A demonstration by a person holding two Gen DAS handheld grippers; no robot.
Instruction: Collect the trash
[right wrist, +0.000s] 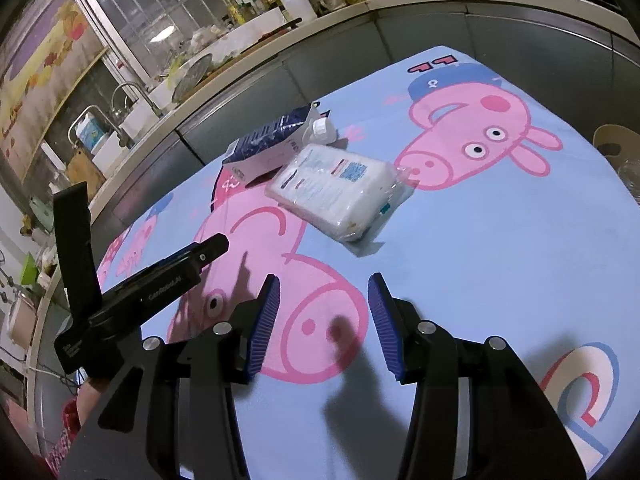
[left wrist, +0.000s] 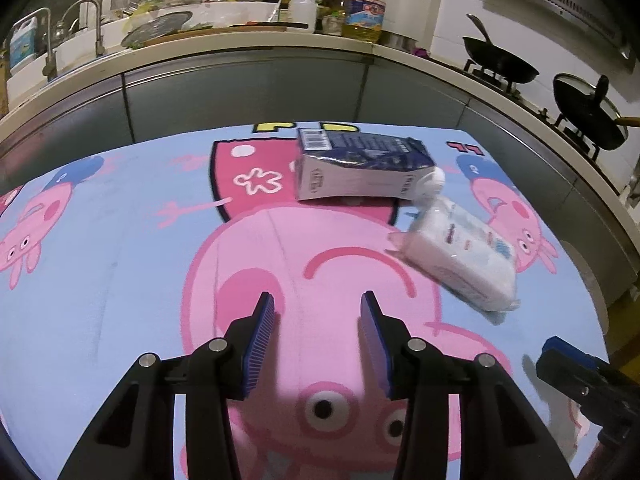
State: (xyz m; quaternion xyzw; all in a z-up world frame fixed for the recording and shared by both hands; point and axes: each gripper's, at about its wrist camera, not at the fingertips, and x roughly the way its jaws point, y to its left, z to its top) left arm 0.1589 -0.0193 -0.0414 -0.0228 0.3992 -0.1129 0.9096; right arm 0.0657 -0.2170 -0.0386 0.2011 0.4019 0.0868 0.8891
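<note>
While nothing is held yet, looks like the very start of picking up the trash. Two bits of trash on the blue cloth with the big pink cartoon pigs (left wrist: 100,280): a dark blue and white paper drink carton with a white screw cap (left wrist: 360,166), tipped over on its side at the far end, and a soft white pack wrapped in clear plastic (left wrist: 460,256), lying flat just beside the carton's cap end — maybe touching it, hard to tell.

Left gripper (left wrist: 318,308): black arms, blue ribbed pads, spread wide, nothing between them, above the cloth and well short of both pieces. Right gripper (right wrist: 324,292): same look, also spread wide and holding nothing, pointed toward the white pack from the near side. No bin or bag to be seen in either view.

Next, probably: move one gripper forward until the pads sit on both sides of a piece, then squeeze. White pack closer to the right gripper — soft and slippery, so a grip across its short side. Carton a better fit for the left, across its flat sides, gently, so no crushing.
</note>
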